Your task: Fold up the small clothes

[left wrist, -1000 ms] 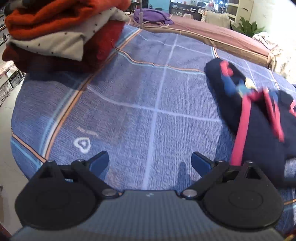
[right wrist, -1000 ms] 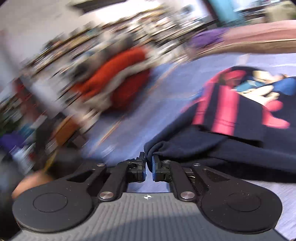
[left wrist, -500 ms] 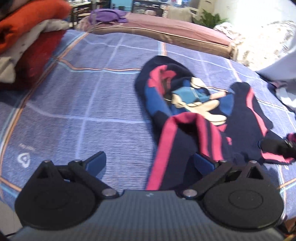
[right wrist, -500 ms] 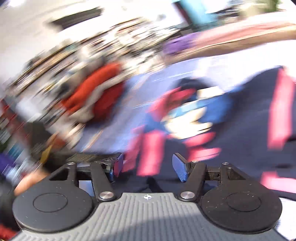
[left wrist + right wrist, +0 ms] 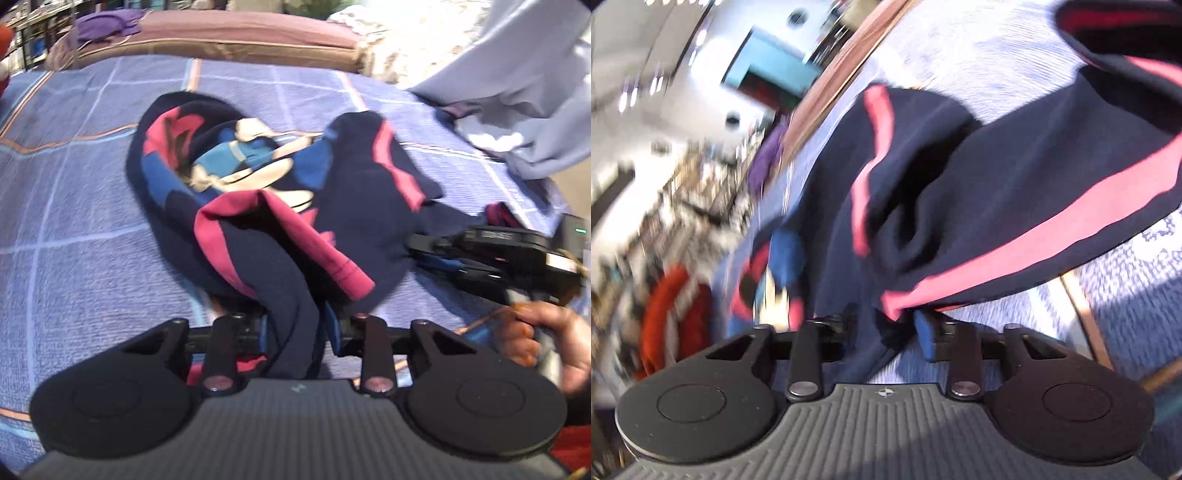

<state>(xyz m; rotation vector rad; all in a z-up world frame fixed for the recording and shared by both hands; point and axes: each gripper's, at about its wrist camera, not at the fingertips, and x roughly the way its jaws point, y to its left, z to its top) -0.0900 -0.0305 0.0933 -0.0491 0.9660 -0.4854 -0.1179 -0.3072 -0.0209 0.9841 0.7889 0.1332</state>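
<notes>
Two tools have just been closing on one small garment, and each now has cloth between its jaws. The left tool (image 5: pixel 291 332) pinches a dark rolled fold of the navy top with pink stripes (image 5: pixel 354 206); the right tool (image 5: pixel 886 328) bites a striped hem of the same top, its blue pad showing on one side of the bunched fabric.

The top lies crumpled on the blue checked bedspread (image 5: pixel 74 221), cartoon print facing up on the far side of the garment from the left tool, one sleeve thrown toward the right tool. A pale grey cloth (image 5: pixel 524 92) sits beyond the top, well apart from it.

The likeliest trouble, judged from the bunching: either tool may hold several layers at once, so a lift would drag the top up in a lump rather than spread it flat. A thin hem could also slip from the right tool if pulled sideways. The bedspread itself may be caught under the left tool's fold; the pictures do not settle that.

The left tool points steeply down at the near edge of the top. The right tool, seen from the left view with a person's hand (image 5: pixel 543 339) on its handle, comes in low and rolled over from the top's right side.
</notes>
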